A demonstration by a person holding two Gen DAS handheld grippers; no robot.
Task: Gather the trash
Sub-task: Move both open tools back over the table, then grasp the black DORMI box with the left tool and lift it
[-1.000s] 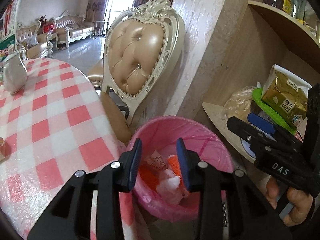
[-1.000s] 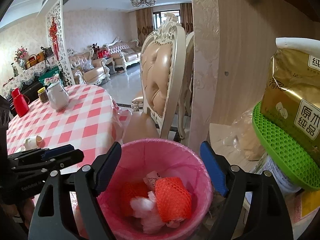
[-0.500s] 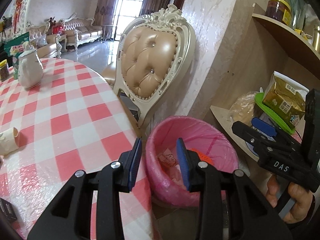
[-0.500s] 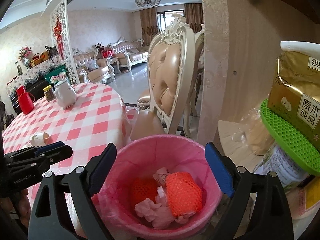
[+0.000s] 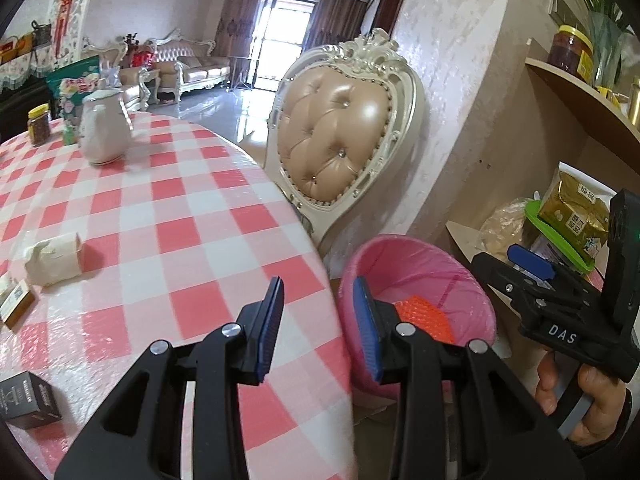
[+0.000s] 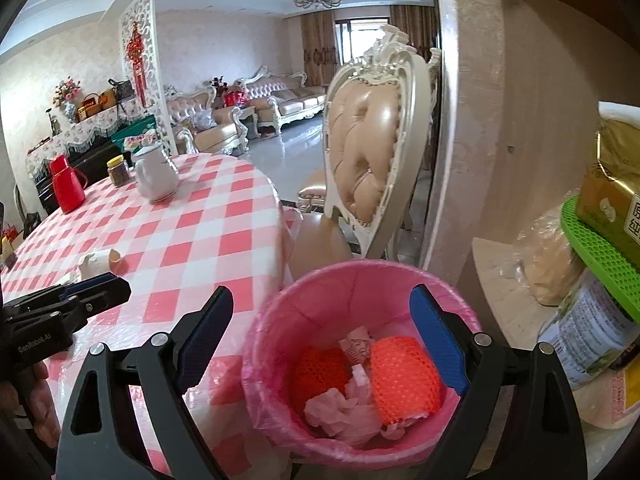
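Left gripper fingers apart, empty, over surface edge beside pink bin. Right gripper fingers spread wide, empty, above bin rim.

Left wrist view looks across the checked table; right wrist view looks down close into the pink bin. Both share the chair.

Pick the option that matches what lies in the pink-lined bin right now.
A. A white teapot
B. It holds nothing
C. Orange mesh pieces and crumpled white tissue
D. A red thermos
C: the right wrist view looks down into the bin, where orange mesh pieces lie beside crumpled white tissue; the teapot and the red thermos stand on the checked table.
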